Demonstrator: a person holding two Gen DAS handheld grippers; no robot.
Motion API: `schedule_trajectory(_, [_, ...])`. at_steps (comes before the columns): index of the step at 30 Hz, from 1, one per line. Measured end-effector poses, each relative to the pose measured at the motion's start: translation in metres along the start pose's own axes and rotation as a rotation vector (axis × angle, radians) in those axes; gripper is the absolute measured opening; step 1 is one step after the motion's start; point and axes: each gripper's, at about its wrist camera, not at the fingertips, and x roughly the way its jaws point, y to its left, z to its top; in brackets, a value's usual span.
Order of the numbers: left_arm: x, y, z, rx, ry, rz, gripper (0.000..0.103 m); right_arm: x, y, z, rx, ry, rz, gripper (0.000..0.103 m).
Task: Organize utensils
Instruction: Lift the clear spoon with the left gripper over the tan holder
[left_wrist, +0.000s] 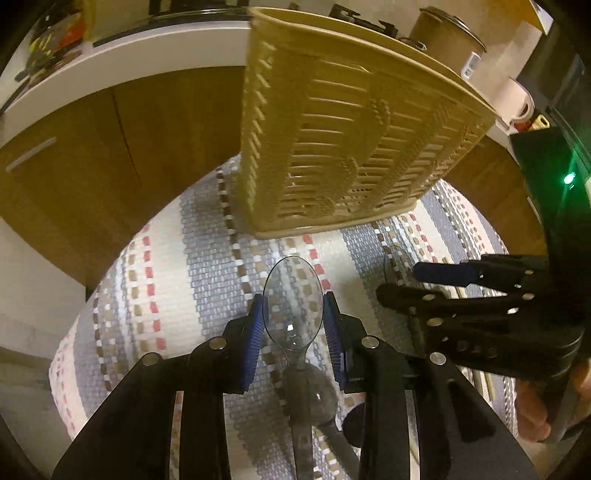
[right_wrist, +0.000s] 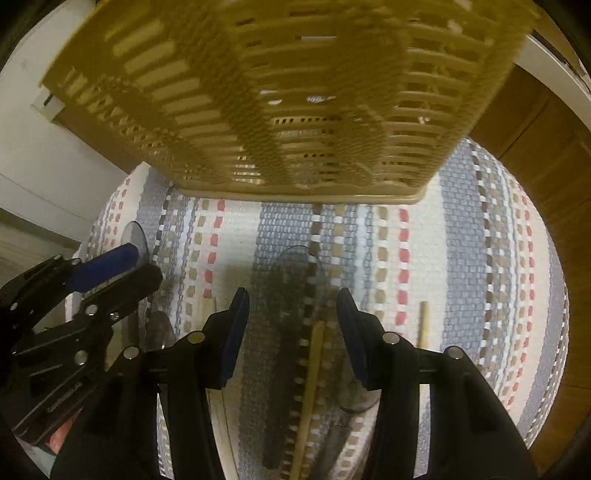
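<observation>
Striped woven mat (left_wrist: 207, 266) across the lower half of both views. Beige slotted basket (left_wrist: 343, 147) standing on it, filling the upper centre. Left gripper (left_wrist: 293, 325) at lower centre of the left view, blue pads (left_wrist: 255, 332) closed against both edges of a clear plastic spoon (left_wrist: 291, 302), bowl pointing toward the basket. Right gripper (right_wrist: 293, 328) at lower centre of the right view, parted wide, gripping nothing; between its fingers, lying on the mat, another clear spoon (right_wrist: 299, 273) and a wooden chopstick (right_wrist: 310, 384).
</observation>
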Motion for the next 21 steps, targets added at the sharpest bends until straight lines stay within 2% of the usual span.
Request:
schedule_trajectory(2, [0.0,0.002,-0.003,-0.003,-0.013,-0.001,0.03,0.003,0.011,0.001,-0.031,-0.012,-0.056,0.044])
schedule_trajectory(4, [-0.002,0.001,-0.004,-0.006,-0.027,-0.001,0.03,0.007,0.022,0.0,-0.058,-0.029,-0.125,0.031])
schedule_trajectory(6, [-0.006,0.001,-0.005,-0.008,-0.04,-0.009,0.03,0.007,0.026,-0.001,-0.078,-0.039,-0.126,0.03])
schedule_trajectory(9, [-0.018,0.0,-0.008,-0.005,-0.067,-0.023,0.03,0.0,0.025,-0.008,-0.06,-0.057,-0.057,0.03])
schedule_trajectory(13, [-0.042,-0.002,-0.011,-0.003,-0.136,-0.044,0.03,-0.027,0.01,-0.023,-0.06,-0.136,0.029,0.03])
schedule_trajectory(15, [-0.061,-0.005,-0.014,0.003,-0.194,-0.055,0.029,-0.048,0.004,-0.034,-0.069,-0.202,0.095,0.03])
schedule_trajectory(21, [-0.115,-0.012,-0.016,0.01,-0.347,-0.074,0.029,-0.106,-0.016,-0.063,-0.098,-0.424,0.193,0.03])
